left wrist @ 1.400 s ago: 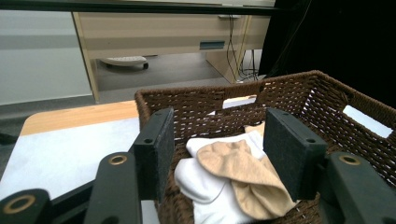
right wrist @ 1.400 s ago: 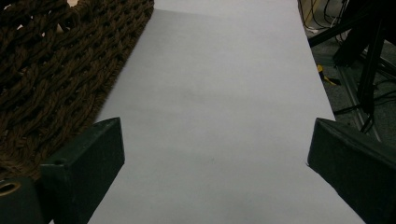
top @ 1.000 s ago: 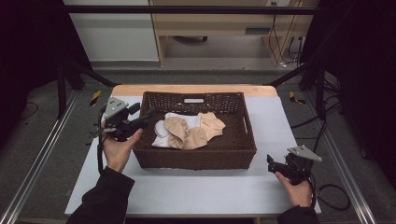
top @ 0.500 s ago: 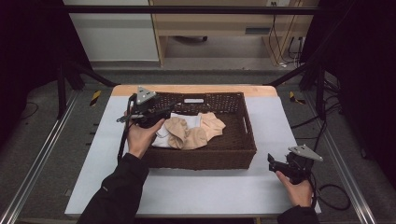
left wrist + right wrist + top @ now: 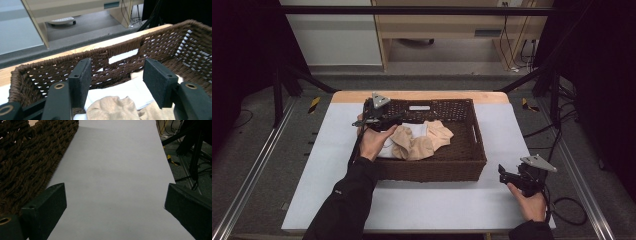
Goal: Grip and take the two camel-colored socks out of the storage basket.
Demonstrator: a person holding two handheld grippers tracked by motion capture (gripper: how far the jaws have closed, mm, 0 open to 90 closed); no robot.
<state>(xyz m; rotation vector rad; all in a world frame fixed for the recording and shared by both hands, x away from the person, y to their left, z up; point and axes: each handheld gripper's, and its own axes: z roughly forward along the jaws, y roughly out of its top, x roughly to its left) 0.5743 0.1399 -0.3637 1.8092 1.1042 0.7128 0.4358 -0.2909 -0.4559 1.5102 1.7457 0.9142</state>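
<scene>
We log the white-topped bench, then the brown wicker basket at its centre. Inside lie beige cloths over a white cloth. The left gripper sits over the basket's 10 o'clock corner, fingers parted wide, empty above the cloths. The right gripper rests at the bench's 4 o'clock, fingers spread wide, holding nothing.

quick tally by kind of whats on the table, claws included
wicker basket: 1
beige cloth items: a bunched heap, count unclear
white cloth: 1
claws: 2, left claw open over the basket, right claw open on the table
total: at least 5
</scene>
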